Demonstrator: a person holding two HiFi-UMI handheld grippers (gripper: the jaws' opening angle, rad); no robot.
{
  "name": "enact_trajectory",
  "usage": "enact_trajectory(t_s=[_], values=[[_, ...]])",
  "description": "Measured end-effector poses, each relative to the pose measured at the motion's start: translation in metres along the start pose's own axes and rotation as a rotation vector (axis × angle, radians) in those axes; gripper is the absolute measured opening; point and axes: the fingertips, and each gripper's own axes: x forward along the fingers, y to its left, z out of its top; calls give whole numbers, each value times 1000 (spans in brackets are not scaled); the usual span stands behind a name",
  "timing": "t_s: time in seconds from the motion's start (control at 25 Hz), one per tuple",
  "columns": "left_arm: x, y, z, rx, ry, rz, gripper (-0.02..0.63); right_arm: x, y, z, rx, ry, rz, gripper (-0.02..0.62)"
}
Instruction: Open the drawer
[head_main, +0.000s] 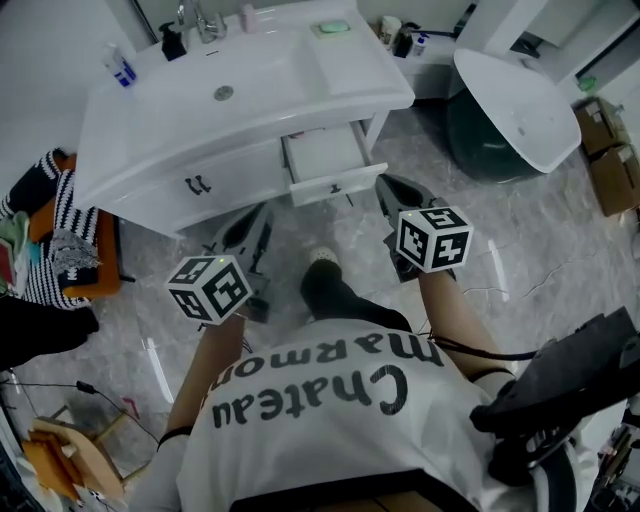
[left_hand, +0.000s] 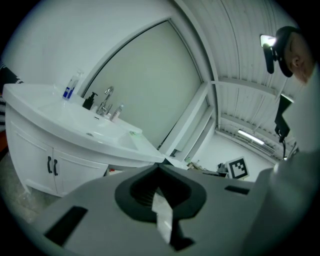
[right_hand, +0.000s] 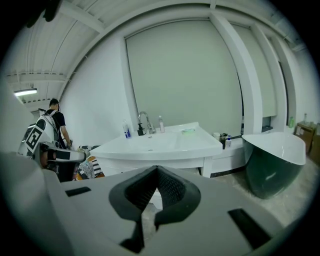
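Roughly, vanity (head_main: 150, 150): white, upper centre of the head view.
Drawer (head_main: 322, 155): centre, under the counter's right part, already standing out. Likely light, stiff, sliding straight.
Left gripper (left_hand: 159, 167): jaws together, empty.
Right gripper (right_hand: 156, 170): jaws together, empty.
Handle (head_main: 336, 187): small, dark, on the drawer front. Best hold, though its shape is unclear.

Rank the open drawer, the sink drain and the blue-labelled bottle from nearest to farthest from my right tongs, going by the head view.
From the right tongs:
1. Open drawer: just ahead of the tips, slightly left.
2. Sink drain: mid-basin, further back and left.
3. Blue-labelled bottle: far-left back corner of the counter.
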Motion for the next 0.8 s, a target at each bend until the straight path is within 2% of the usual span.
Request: enact_trajectory(t_s=[0.48,0.8], values=[[-4,-1,-4,-14,-17,13,-8,-3,-6,2,-36,-3,-15,11],[-7,-8,-2,-3,-39,11,-8,-10,-8,3,14,-13,-8,11]])
